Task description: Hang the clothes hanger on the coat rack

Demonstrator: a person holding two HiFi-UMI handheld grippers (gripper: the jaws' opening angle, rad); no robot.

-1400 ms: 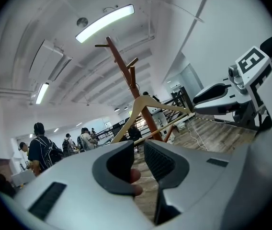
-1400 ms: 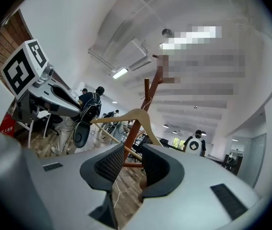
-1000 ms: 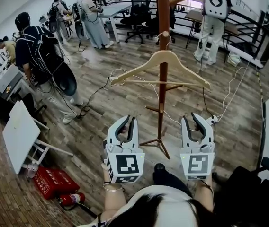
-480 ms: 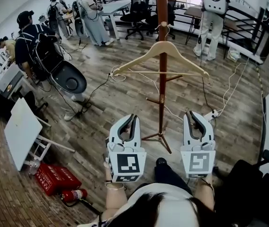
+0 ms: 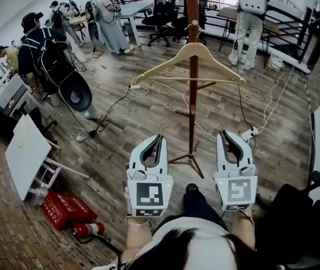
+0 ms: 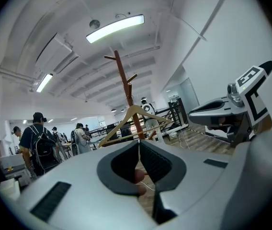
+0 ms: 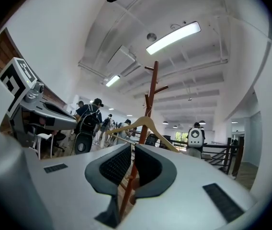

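Seeing the clothes hanger (image 5: 183, 50) hooked on the coat rack (image 5: 192, 117), we judge the step best finished by easing left claw (image 5: 159, 137) and right claw (image 5: 224, 134), both just closed on nothing, straight back.

No lettering or number can be read anywhere. The marker cubes (image 5: 149, 194) bear only black-and-white square patterns. Any print on the red case (image 5: 64, 212) on the floor is too small to make out.

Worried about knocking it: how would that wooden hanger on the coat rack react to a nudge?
The hanger looks like thin, rigid wood, so it is probably light and stiff. It hangs by its hook alone on the coat rack, so a nudge would likely swing it or unhook it.
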